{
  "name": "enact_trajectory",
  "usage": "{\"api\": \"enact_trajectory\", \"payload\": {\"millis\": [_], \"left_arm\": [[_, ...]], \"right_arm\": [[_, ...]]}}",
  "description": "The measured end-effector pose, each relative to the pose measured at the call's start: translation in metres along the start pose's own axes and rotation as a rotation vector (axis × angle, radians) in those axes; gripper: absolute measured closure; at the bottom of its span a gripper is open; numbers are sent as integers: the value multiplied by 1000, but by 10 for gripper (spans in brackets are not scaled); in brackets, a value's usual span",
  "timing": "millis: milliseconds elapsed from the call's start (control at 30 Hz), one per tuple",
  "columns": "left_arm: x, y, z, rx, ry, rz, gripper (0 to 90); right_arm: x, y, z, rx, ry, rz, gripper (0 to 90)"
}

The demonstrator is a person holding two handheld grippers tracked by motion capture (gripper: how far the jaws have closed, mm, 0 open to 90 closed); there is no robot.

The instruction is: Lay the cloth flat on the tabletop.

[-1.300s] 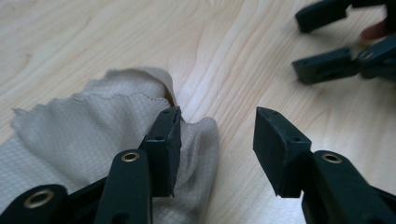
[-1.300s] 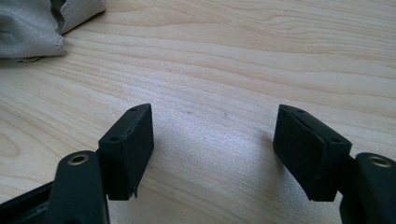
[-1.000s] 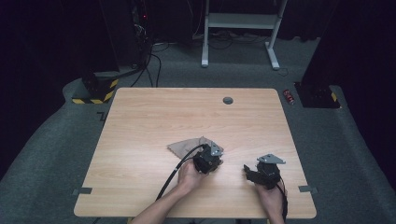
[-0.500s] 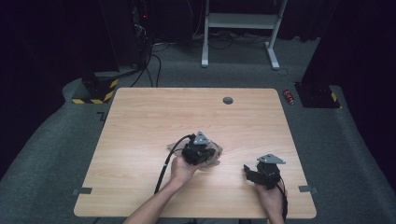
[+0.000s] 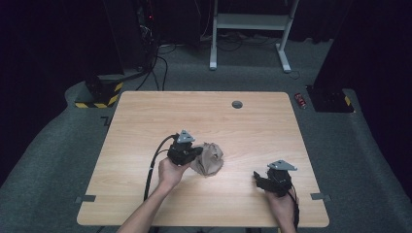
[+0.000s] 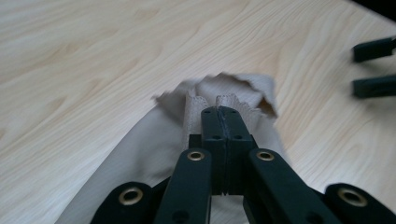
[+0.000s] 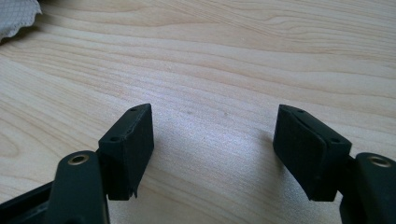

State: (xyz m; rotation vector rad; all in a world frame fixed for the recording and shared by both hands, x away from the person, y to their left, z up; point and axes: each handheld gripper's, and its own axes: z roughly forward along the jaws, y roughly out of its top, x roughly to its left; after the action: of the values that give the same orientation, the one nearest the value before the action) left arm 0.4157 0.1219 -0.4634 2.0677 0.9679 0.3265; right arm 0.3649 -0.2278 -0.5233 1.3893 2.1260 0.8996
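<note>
Counter [image 5: 145, 121]: pale wood grain, my two tools working over its near half.
Cloth [image 5: 209, 159]: a beige rag with a scalloped hem, bunched into a loose heap near the middle of the counter, just right of my left tool.
Left tool [image 5: 197, 153]: clenched on the cloth; in the left gripper view [image 6: 219, 114] I see the jaws pressed together with the fabric's hem pinched at the tips and the rest draped below them.
Right tool [image 5: 258, 178]: released, resting low at the counter's near right, well apart from the cloth; in the right gripper view [image 7: 212, 135] the jaws stand wide over bare wood.
</note>
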Motion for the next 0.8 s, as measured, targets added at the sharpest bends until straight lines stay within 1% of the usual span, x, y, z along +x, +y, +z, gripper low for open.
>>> {"api": "enact_trajectory", "payload": {"millis": [67,200,233,300,333,400,433,500,533,567,600,667,700,767,800], "left_arm": [[8,-8,0,30,27,-6,898],[25,-24,1,76,69,-56,896],[28,-27,0,88,73,-65,894],[26,-29,-2,85,80,-67,885],[24,-29,-4,76,80,-62,867],[15,-26,-9,48,50,-50,802],[7,-22,-11,32,31,-41,757],[-4,-17,-12,22,20,-8,691],[-12,-14,-10,29,8,5,658],[-19,-11,-8,35,9,37,631],[-28,-9,-5,43,19,80,616],[-38,-7,2,58,39,119,577],[-44,-7,8,69,36,128,569],[-49,-7,17,94,32,144,553],[-53,-8,24,122,30,153,547]], "right_arm": [[0,0,0,0,0,0,287],[0,0,0,0,0,0,287],[0,0,0,0,0,0,287],[0,0,0,0,0,0,287],[0,0,0,0,0,0,287],[0,0,0,0,0,0,287],[0,0,0,0,0,0,287],[0,0,0,0,0,1,287],[0,0,0,0,0,1,287],[0,0,0,0,-1,1,287],[0,0,0,0,-1,1,287],[0,0,0,0,0,1,287],[0,0,0,0,-1,0,287],[0,0,0,0,0,0,287],[0,0,0,0,-1,0,287]]}}
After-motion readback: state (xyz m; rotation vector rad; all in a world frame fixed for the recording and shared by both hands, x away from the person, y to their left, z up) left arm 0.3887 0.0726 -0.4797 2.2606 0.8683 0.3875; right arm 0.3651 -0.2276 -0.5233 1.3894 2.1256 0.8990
